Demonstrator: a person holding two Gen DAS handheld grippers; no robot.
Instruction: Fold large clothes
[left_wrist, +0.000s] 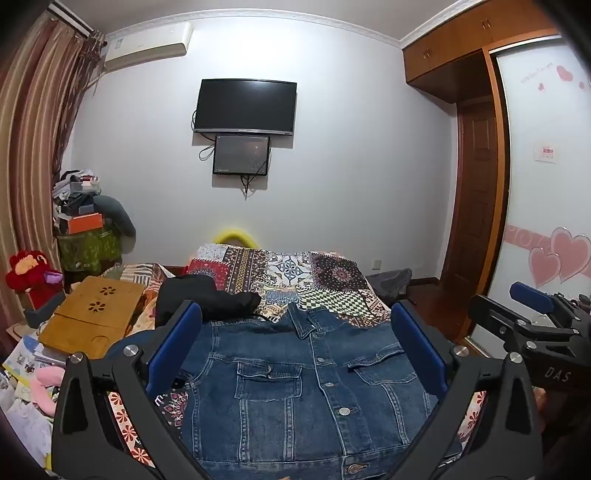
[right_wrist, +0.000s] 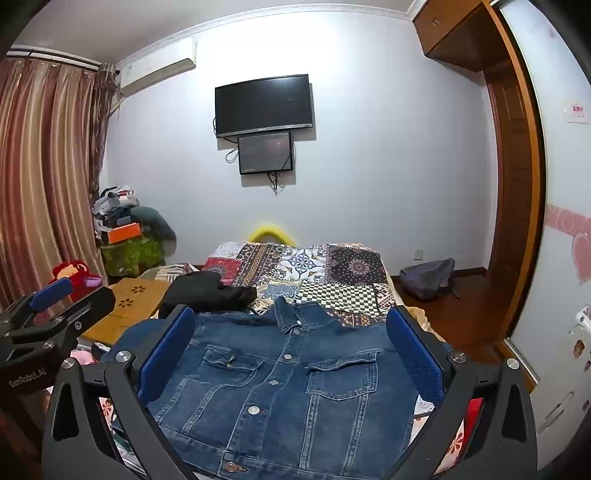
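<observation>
A blue denim jacket (left_wrist: 310, 384) lies flat and buttoned, front up, on the patchwork bed cover (left_wrist: 295, 273), collar toward the far wall. It also shows in the right wrist view (right_wrist: 284, 384). My left gripper (left_wrist: 295, 332) is open and empty, held above the jacket's near half. My right gripper (right_wrist: 291, 328) is open and empty, held above the jacket beside the left one. The right gripper shows at the right edge of the left view (left_wrist: 532, 317); the left gripper shows at the left edge of the right view (right_wrist: 55, 306).
A black garment (left_wrist: 207, 299) lies on the bed beyond the jacket's left shoulder. A wooden lap desk (left_wrist: 92, 317) and clutter sit left of the bed. A grey backpack (right_wrist: 428, 277) lies on the floor at right, near the wardrobe (right_wrist: 517, 184).
</observation>
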